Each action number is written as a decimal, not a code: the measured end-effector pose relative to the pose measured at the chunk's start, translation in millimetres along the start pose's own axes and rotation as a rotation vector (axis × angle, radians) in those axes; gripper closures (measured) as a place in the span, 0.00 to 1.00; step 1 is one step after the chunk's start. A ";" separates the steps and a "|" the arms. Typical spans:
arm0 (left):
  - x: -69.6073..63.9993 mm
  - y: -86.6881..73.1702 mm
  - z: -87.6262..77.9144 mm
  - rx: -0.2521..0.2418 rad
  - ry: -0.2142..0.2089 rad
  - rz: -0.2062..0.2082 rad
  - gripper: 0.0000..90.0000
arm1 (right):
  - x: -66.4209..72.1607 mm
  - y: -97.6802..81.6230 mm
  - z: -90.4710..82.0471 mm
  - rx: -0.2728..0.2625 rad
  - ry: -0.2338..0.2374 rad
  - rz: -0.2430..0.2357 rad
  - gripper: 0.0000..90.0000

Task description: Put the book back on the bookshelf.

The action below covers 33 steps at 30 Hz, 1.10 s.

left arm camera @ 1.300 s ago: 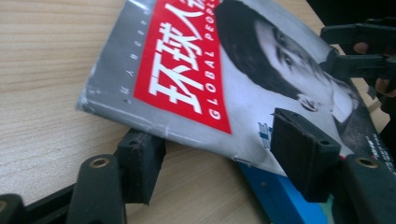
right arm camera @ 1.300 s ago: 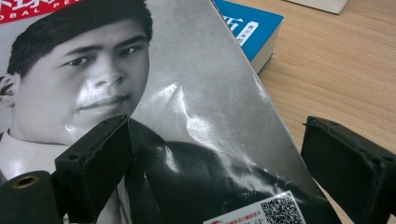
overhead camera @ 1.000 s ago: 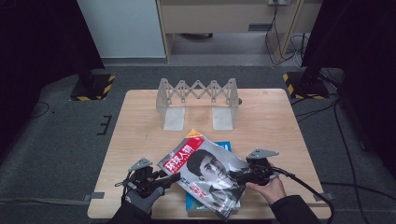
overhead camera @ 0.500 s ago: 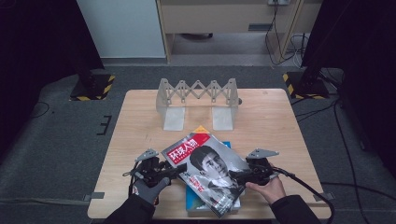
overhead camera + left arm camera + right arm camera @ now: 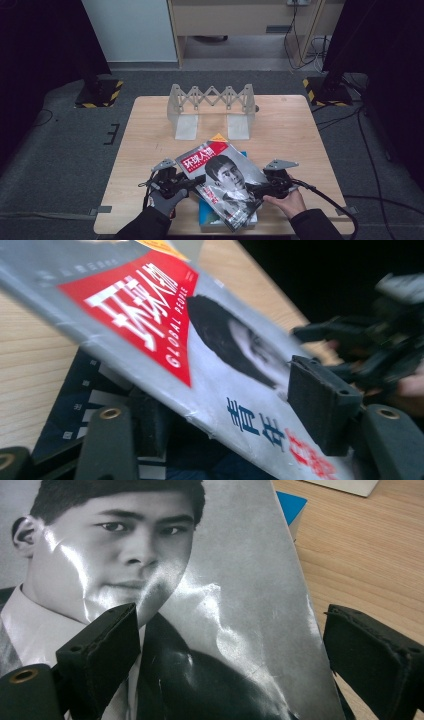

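Note:
A grey magazine (image 5: 225,182) with a red title block and a portrait on its cover lies askew on a blue book (image 5: 207,217) at the table's front. My left gripper (image 5: 196,181) is at the magazine's left edge. In the left gripper view the magazine (image 5: 200,365) passes between the jaws of the left gripper (image 5: 235,405), one pad below and one above; they have just been closing but stand apart. My right gripper (image 5: 256,190) is at the magazine's right edge. Its view shows the right gripper (image 5: 232,630) wide open, one pad over the cover (image 5: 225,580), the other beside it.
A grey folding rack (image 5: 212,107) stands upright at the back middle of the wooden table (image 5: 150,135). Each gripper trails a cable off the front edge. Dark floor surrounds the table, with black stands at the far left and right.
My left gripper has slid to the right from the bare table onto the magazine's left edge. The right gripper and the magazine have stayed where they were.

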State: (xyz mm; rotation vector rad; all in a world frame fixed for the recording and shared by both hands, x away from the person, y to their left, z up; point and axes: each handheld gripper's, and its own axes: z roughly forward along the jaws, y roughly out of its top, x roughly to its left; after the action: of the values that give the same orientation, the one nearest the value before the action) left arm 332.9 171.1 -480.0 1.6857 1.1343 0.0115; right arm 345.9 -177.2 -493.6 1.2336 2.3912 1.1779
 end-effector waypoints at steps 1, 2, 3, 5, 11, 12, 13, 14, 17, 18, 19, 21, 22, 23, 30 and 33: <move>1.0 0.7 -0.2 -0.001 -0.001 -0.008 0.44 | -0.1 0.1 0.0 0.000 0.001 0.000 0.10; 1.7 1.0 0.6 0.001 -0.001 -0.015 0.45 | -0.2 0.1 0.0 0.000 0.001 0.001 0.10; 1.9 1.1 2.3 0.006 0.004 -0.017 0.44 | -0.3 0.2 0.1 0.002 0.004 0.000 0.10; 1.8 0.9 10.4 0.015 0.019 -0.019 0.41 | -0.5 0.3 0.5 0.001 0.006 -0.002 0.10; 2.9 1.0 17.0 0.030 0.022 -0.022 0.45 | -0.4 0.1 0.4 -0.001 0.004 -0.004 0.10; 4.0 1.0 17.1 0.029 0.014 -0.034 0.48 | -0.6 0.1 0.4 0.000 0.005 -0.005 0.10; 4.0 1.0 17.1 0.029 0.014 -0.034 0.51 | -0.6 0.1 0.4 0.000 0.005 -0.005 0.10; 3.9 0.4 19.1 0.032 0.011 -0.037 0.52 | -0.7 0.0 0.6 -0.001 0.007 -0.001 0.10; 3.1 -0.6 22.3 0.030 0.003 -0.035 0.54 | -0.6 0.0 0.5 0.000 0.005 0.001 0.10; 2.8 -0.5 22.9 0.027 0.000 -0.038 0.54 | -0.6 0.0 0.5 0.000 0.005 0.001 0.10; 2.7 0.4 22.9 0.018 -0.010 -0.049 0.57 | -0.8 0.1 0.5 0.001 0.006 0.002 0.10; 2.9 0.8 22.5 0.015 -0.013 -0.056 0.59 | -0.9 0.1 0.6 0.000 0.007 0.004 0.10; 3.5 1.3 22.1 0.015 -0.015 -0.057 0.60 | -1.4 -0.1 0.9 -0.003 0.006 -0.001 0.10; 3.7 1.6 21.9 0.015 -0.016 -0.062 0.61 | -1.5 -0.1 0.9 -0.004 0.007 -0.001 0.10; 0.8 4.9 18.0 0.000 -0.032 -0.074 0.73 | -1.8 0.0 0.7 -0.003 0.008 -0.001 0.09; -2.9 7.3 17.2 0.001 -0.018 -0.062 0.74 | -2.0 0.2 0.4 -0.001 0.009 0.000 0.09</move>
State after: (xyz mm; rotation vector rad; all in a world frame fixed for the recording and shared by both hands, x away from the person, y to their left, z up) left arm 344.8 156.5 -480.8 1.6479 1.1727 -0.0427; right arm 347.5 -178.4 -494.1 1.2303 2.3973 1.1868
